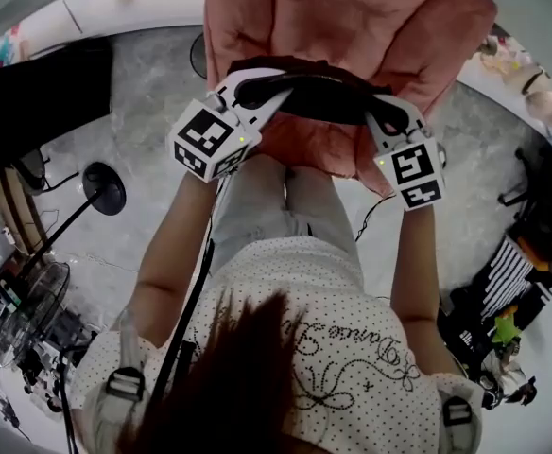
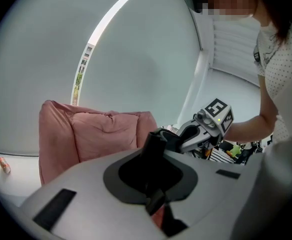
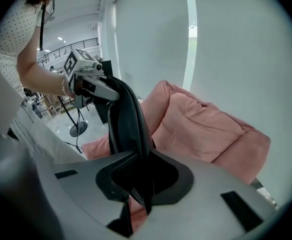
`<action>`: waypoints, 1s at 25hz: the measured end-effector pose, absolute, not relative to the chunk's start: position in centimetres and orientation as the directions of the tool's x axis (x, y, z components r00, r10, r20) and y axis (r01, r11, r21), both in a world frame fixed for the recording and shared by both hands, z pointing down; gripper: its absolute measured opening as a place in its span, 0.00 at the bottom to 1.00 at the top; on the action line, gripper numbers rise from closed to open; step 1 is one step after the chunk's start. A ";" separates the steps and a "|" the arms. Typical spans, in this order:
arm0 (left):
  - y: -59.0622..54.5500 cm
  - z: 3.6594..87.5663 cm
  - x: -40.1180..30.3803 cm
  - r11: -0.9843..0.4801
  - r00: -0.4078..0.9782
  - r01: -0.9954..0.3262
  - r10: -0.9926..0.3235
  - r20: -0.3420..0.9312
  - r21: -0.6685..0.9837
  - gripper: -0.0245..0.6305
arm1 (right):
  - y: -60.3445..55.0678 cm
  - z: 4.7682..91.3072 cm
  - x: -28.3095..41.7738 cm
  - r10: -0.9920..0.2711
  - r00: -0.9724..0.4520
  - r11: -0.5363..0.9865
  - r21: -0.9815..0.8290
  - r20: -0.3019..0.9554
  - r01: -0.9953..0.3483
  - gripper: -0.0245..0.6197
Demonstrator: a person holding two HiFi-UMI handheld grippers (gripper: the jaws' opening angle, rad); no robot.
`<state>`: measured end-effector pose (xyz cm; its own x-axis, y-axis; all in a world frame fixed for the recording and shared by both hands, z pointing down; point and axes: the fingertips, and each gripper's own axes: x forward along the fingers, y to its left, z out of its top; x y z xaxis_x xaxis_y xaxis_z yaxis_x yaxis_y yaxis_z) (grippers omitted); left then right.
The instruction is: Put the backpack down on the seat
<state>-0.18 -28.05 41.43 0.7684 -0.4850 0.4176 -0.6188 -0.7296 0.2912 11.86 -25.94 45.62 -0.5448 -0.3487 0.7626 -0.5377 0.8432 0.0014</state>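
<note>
The backpack (image 1: 309, 97) shows as a black band stretched between my two grippers, above the pink cushioned seat (image 1: 352, 26). The left gripper (image 1: 250, 93) is shut on its left end and the right gripper (image 1: 382, 113) on its right end. In the left gripper view the black strap (image 2: 155, 151) runs up out of my shut left gripper (image 2: 155, 196) toward the right gripper (image 2: 206, 126), with the seat (image 2: 96, 134) behind. The right gripper view has a wide black strap (image 3: 128, 119) pinched in the right gripper (image 3: 138, 194) and leading to the left gripper (image 3: 91, 81). The bag's body is hidden.
The person stands close in front of the seat (image 3: 201, 126), which backs onto a white wall. A round stand base (image 1: 103, 187) and a black table (image 1: 40, 102) are at the left, with cables on the grey floor. Clutter and a striped thing (image 1: 503, 277) lie to the right.
</note>
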 end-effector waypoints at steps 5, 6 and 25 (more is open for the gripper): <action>-28.4 43.5 -0.4 -0.739 0.776 -0.601 -0.450 0.442 0.303 0.07 | -26.0 47.6 11.7 -0.350 -0.523 0.825 -0.009 0.778 -0.565 0.12; -28.4 43.9 -0.4 -0.739 0.775 -0.601 -0.446 0.448 0.305 0.07 | -26.0 47.9 11.7 -0.347 -0.520 0.823 -0.013 0.781 -0.568 0.12; -27.3 54.7 -0.7 -0.708 0.756 -0.600 -0.350 0.554 0.372 0.07 | -24.2 58.3 11.4 -0.232 -0.475 0.807 -0.106 0.849 -0.582 0.13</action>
